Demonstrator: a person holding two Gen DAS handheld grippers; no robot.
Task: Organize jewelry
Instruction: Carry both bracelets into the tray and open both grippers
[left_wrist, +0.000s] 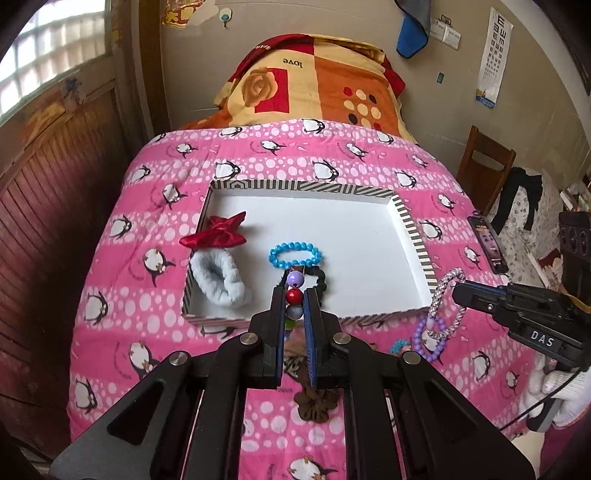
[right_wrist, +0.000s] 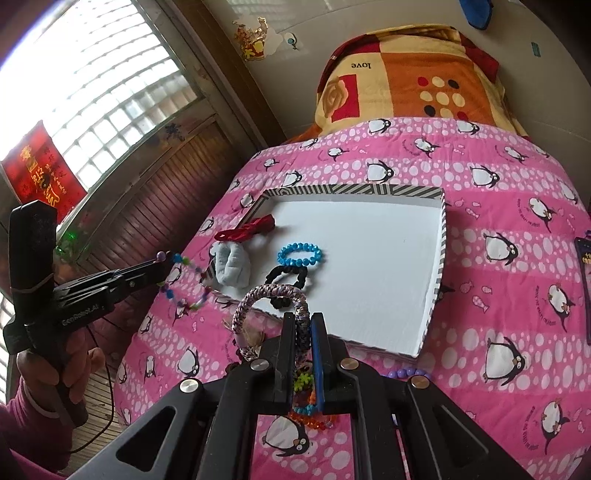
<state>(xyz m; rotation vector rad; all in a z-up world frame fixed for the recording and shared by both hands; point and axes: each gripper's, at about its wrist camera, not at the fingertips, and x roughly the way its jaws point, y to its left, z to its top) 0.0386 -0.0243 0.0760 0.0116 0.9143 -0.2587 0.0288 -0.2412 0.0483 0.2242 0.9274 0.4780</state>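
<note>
- The left gripper (left_wrist: 294, 295) is clamped on a string of coloured beads (left_wrist: 294, 286), raised just off the tray's near rim.
- The right gripper (right_wrist: 303, 325) is clamped on a braided silver-purple bracelet (right_wrist: 271, 295), off the tray's near-right corner.
- In the striped tray (left_wrist: 413, 236), at 12 o'clock from the left claw, lie a blue bead bracelet (left_wrist: 295, 254) and a black scrunchie (left_wrist: 320, 282); at 10 o'clock, a white fluffy scrunchie (left_wrist: 219, 280) and a red bow (left_wrist: 216, 234).
- On the pink penguin quilt (left_wrist: 140, 295), at 6 o'clock, lies a brown scrunchie (left_wrist: 316, 404); at 3 o'clock, a purple bead bracelet (left_wrist: 430, 341).
</note>
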